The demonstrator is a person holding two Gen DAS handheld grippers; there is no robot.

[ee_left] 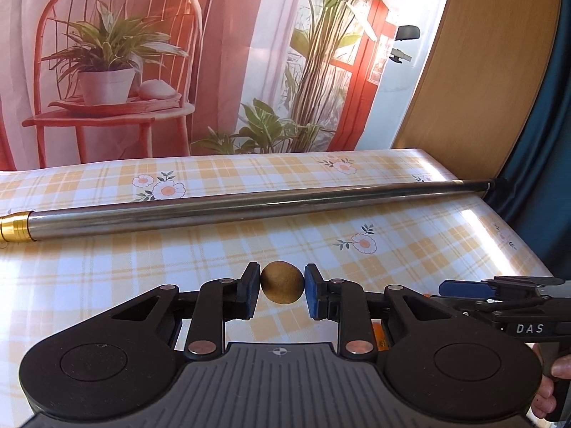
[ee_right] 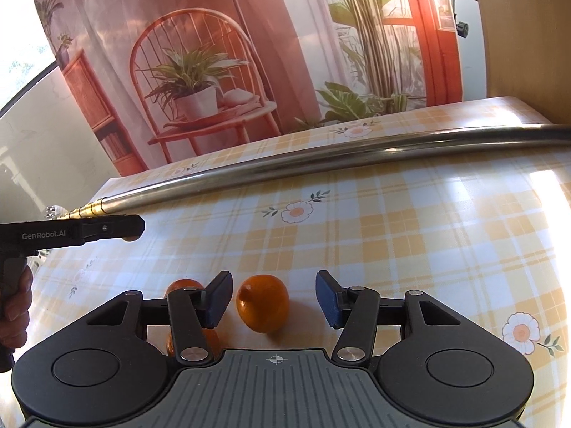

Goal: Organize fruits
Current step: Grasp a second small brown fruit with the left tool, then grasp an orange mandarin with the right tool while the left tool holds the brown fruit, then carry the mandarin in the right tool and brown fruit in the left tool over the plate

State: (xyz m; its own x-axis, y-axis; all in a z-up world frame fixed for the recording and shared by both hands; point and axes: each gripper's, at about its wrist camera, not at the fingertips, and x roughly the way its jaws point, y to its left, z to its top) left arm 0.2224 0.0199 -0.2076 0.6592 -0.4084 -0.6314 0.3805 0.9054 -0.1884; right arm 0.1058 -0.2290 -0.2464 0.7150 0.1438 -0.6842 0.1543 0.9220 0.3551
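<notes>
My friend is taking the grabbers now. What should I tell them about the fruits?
Left gripper: shut on the brown kiwi, held just above the checked tablecloth.
Right gripper: open, its fingers on either side of an orange that sits on the cloth; not gripped yet.
Second orange: on the cloth to the left of that one, partly hidden behind the right gripper's left finger.
A long metal pole lies across the table farther back.
Done: the kiwi is picked up.
Left: set the kiwi down where it belongs, then probably close on the orange. No bowl or basket is in view.

"DAS" on right gripper (ee_left: pixel 460 287), "GenRobot.AI" on left gripper (ee_right: pixel 134 228)
</notes>
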